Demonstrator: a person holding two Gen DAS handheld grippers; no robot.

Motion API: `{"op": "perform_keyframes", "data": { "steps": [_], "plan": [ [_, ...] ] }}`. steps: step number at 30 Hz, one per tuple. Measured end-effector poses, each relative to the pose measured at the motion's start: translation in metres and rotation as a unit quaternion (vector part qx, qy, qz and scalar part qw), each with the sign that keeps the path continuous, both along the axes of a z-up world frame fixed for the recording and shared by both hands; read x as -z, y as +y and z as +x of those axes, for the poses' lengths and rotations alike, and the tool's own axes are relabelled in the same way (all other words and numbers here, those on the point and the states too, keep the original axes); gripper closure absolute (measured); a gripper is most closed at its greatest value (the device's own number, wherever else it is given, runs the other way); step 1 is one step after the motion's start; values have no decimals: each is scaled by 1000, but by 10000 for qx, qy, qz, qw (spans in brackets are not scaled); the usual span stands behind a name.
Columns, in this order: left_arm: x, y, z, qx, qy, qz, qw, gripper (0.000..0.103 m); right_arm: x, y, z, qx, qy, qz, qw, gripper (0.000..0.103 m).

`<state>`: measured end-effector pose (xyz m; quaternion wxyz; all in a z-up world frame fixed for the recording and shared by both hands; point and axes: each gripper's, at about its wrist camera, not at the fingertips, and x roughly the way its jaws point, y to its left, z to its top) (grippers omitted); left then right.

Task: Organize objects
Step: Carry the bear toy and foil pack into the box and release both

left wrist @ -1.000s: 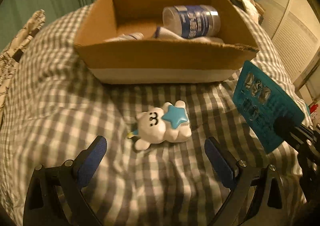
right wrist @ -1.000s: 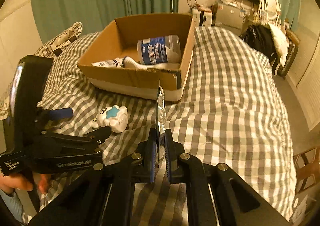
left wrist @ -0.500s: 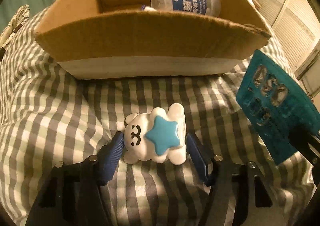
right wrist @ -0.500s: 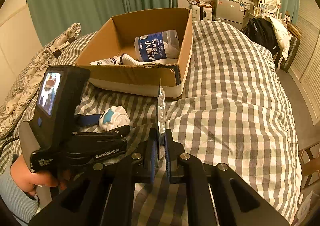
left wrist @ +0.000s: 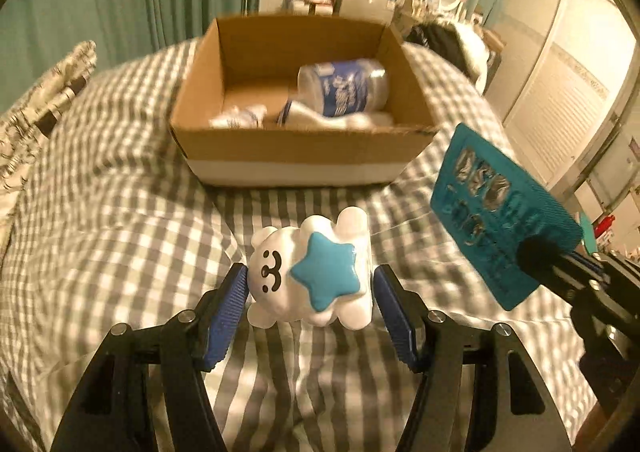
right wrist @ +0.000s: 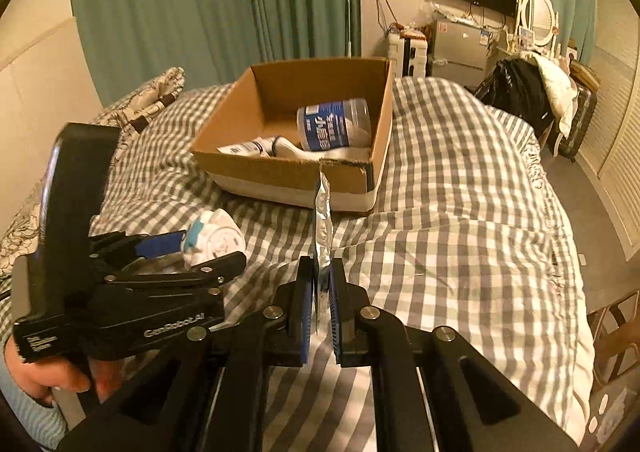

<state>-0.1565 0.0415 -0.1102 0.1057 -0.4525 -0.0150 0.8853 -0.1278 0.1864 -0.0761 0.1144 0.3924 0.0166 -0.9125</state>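
Our left gripper (left wrist: 310,288) is clamped on the white bear toy (left wrist: 310,278) with the blue star, blue pads (left wrist: 228,304) pressed on both flanks, toy held above the checked bed cover (left wrist: 120,220), short of the box. Our right gripper (right wrist: 320,292) is pinched on a teal blister pack (left wrist: 500,212), standing edge-on in the right wrist view (right wrist: 322,220). Cardboard box (right wrist: 288,172) sits on the bed ahead of both grippers; inside it a blue-labelled jar (right wrist: 334,124) on its side, plus a tube (right wrist: 248,147) and a white item we can't identify. Pack is to the right of the toy, not touching it.
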Motion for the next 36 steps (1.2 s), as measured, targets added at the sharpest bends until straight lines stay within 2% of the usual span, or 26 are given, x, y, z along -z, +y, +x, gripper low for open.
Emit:
{"op": "perform_keyframes", "data": {
  "steps": [10,18,23,28,32,36],
  "plan": [
    [-77,-10,26,-147,898,-14,9959,37,-61,1,36,-30,655,-39,9978,96],
    [-121,-18,13,-272,1454,-59,9890,37,-103,-9,20,-242,1164,-69,9929,96],
    [-131,-20,-20,-396,1631,-151,9857,37,-124,-13,-2,-332,1417,-115,9893,96],
    [-137,-22,-55,-489,1765,-163,9830,37,-140,-17,-41,-409,1554,-222,9868,96],
    [-132,-20,-85,-476,1825,-256,9817,37,-140,-20,-75,-430,1541,-269,9868,96],
    [-115,-19,-113,-476,1722,-356,9833,37,-126,-21,-110,-471,1366,-413,9886,96]
  ]
}}
